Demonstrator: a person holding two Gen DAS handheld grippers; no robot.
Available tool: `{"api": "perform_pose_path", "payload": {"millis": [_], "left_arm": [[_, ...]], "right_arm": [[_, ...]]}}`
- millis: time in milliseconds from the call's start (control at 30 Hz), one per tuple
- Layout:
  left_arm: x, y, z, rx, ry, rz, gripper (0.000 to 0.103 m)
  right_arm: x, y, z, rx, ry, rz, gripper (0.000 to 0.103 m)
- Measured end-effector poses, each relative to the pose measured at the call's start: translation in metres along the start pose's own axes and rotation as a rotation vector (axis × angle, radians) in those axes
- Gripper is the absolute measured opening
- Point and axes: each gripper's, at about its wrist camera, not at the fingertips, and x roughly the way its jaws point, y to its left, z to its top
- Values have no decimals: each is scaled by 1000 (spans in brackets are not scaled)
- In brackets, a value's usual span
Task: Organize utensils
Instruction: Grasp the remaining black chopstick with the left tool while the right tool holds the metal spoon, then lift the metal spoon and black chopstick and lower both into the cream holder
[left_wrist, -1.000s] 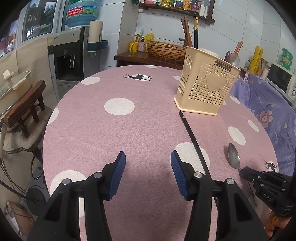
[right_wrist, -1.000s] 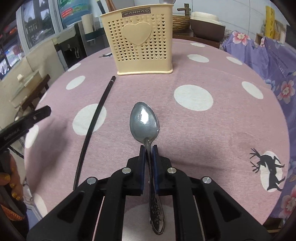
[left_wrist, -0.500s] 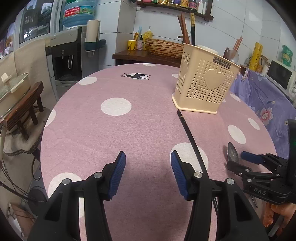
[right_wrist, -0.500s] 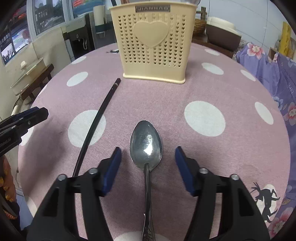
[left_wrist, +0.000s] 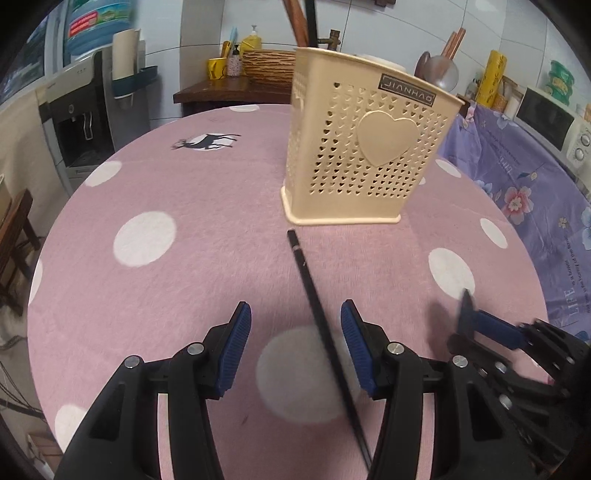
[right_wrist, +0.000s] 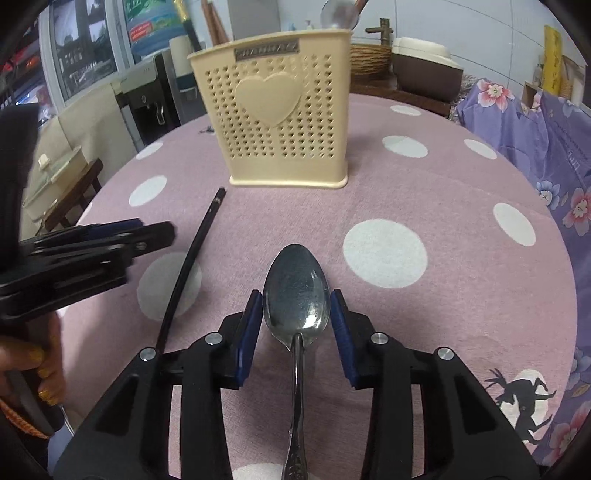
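A cream perforated utensil holder (left_wrist: 365, 158) with a heart stands on the pink dotted tablecloth; it also shows in the right wrist view (right_wrist: 280, 122). A black chopstick (left_wrist: 321, 321) lies in front of it and runs between the open fingers of my left gripper (left_wrist: 295, 343). In the right wrist view the chopstick (right_wrist: 188, 266) lies to the left. A metal spoon (right_wrist: 297, 299) lies flat, its bowl between the open pads of my right gripper (right_wrist: 296, 325), close on both sides. The right gripper (left_wrist: 491, 332) shows at the lower right of the left view.
The round table (left_wrist: 147, 206) drops off at left and front. A purple flowered cloth (right_wrist: 535, 147) covers furniture on the right. A water dispenser (left_wrist: 85, 110) and a wooden side table with a basket (left_wrist: 269, 66) stand behind. Utensils stick out of the holder.
My right gripper opened and let go of the spoon handle, then moved forward so its pads flank the bowl. My left gripper moved forward and right over the chopstick.
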Motion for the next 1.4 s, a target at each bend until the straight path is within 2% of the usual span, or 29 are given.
{"api": "perform_pose_path", "payload": {"millis": [100,200,333,467,600,833,967,1200,1400], "left_arm": [[19,-8,10,20,14,60,51],[33,-12,18,20,35,80,50],[47,-12,21,14,67,110,37],[48,-13,22,26,59,141,32],[48,-14,23,25,54,154,11],[49,-15,24,13,48,144,8],[47,-12,24,-7,49,111,8],[-4,2,27,-58,-50,16,8],[-86,13,40,-66,-229,-44,8]], "right_arm": [[-12,-2,2,4,-34,-4,38],[-20,-1,2,2,-54,-4,38],[-25,-2,2,1,-65,2,38],[-27,-5,2,7,-74,10,38],[-27,-3,4,1,-79,14,38],[-30,-4,3,4,-81,11,38],[-30,-4,2,5,-82,11,38],[-35,-3,4,7,-100,39,38],[-51,0,17,16,-139,91,38]]}}
